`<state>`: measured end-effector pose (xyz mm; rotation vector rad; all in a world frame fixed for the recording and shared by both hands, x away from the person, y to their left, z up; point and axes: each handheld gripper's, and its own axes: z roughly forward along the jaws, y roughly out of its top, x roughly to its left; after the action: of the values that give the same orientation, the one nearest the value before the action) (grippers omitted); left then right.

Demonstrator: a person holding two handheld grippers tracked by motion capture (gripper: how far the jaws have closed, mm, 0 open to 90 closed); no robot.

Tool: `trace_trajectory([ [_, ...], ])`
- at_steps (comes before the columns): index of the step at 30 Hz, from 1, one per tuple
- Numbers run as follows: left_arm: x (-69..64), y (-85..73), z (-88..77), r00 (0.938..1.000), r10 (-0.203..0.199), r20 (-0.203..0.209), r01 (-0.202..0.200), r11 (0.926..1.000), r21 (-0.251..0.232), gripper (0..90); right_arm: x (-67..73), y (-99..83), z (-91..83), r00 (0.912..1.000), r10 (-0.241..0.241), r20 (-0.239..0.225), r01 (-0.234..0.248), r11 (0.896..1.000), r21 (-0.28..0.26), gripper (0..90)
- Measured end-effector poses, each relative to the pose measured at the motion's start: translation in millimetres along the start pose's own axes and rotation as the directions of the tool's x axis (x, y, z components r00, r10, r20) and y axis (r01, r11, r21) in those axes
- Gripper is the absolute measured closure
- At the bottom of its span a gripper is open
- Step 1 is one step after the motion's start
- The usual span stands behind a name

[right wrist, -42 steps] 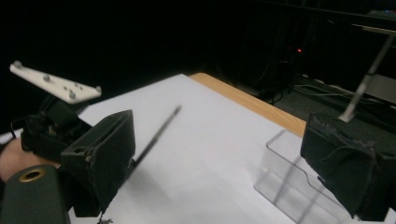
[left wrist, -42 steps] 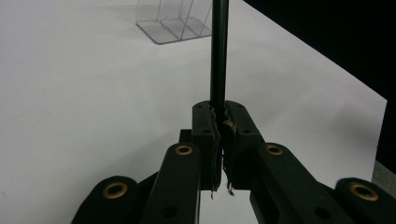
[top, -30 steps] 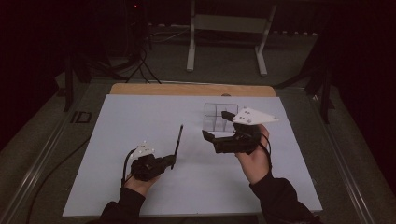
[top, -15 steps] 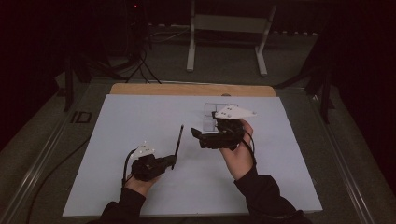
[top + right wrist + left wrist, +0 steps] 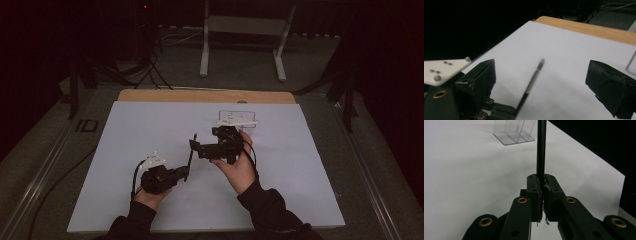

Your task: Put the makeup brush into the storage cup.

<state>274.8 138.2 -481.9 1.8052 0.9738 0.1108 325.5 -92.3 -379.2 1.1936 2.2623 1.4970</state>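
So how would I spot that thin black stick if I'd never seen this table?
Start at the white sheet covering the table. Near its middle, the left gripper clamps a thin black stick by its lower end. It is the one long, dark, slender thing, unlike the clear plastic organiser beyond it.

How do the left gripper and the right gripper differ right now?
The left gripper is shut on a thin black stick, its jaws pressed together around the stick's lower end; the right gripper has its jaws wide apart and grips nothing. The left gripper sits low near the table's front, while the right gripper is farther up the white table, its jaws pointing at the stick's upper end. Both are black, each held in one hand.
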Motion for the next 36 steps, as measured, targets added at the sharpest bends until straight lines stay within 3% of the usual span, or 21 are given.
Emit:
trace_trajectory([
  [4,-0.1,0.2,-0.1,1.0000,0.000,0.002,0.000,1.0000,-0.001,84.9,0.4,-1.2,5.9,0.9985,0.053,-0.013,-0.053,0.999,0.007,10.3],
  [9,0.0,0.1,-0.7,1.0000,0.000,0.002,0.000,1.0000,-0.010,84.9,0.4,-3.3,10.0,0.9968,0.079,-0.002,-0.079,0.997,0.011,15.1],
  [13,-0.1,0.3,-0.5,1.0000,0.002,0.007,-0.002,1.0000,-0.005,84.9,0.9,-5.3,14.0,0.9937,0.112,0.006,-0.112,0.993,0.024,24.3],
  [14,-0.5,0.2,-0.8,1.0000,0.003,0.003,-0.003,0.9999,-0.012,84.9,1.2,-6.1,16.0,0.9917,0.129,0.001,-0.129,0.991,0.038,33.8],
  [15,-0.5,0.2,-0.8,1.0000,0.003,0.003,-0.003,0.9999,-0.012,85.0,1.2,-6.1,16.0,0.9917,0.129,0.001,-0.129,0.991,0.038,33.8],
  [16,-0.7,0.4,-1.3,1.0000,0.000,0.003,0.000,0.9999,-0.015,84.9,1.1,-7.1,17.9,0.9899,0.142,-0.004,-0.141,0.989,0.046,42.5],
  [17,-0.7,0.4,-1.3,1.0000,0.000,0.003,0.000,0.9999,-0.015,84.9,1.1,-7.1,17.9,0.9899,0.142,-0.004,-0.141,0.989,0.046,42.5],
  [18,-0.5,0.7,-1.7,1.0000,0.001,0.005,-0.001,0.9999,-0.015,84.9,1.2,-8.2,20.3,0.9880,0.154,-0.010,-0.154,0.987,0.051,49.1],
  [32,-1.1,0.9,-2.4,1.0000,0.005,0.005,-0.005,0.9998,-0.020,84.9,1.5,-13.4,32.7,0.9782,0.203,-0.043,-0.199,0.976,0.084,76.7],
  [36,-1.3,0.6,-2.3,0.9999,0.012,0.002,-0.012,0.9998,-0.018,84.9,1.0,-13.6,33.6,0.9757,0.214,-0.050,-0.209,0.974,0.088,78.9],
])
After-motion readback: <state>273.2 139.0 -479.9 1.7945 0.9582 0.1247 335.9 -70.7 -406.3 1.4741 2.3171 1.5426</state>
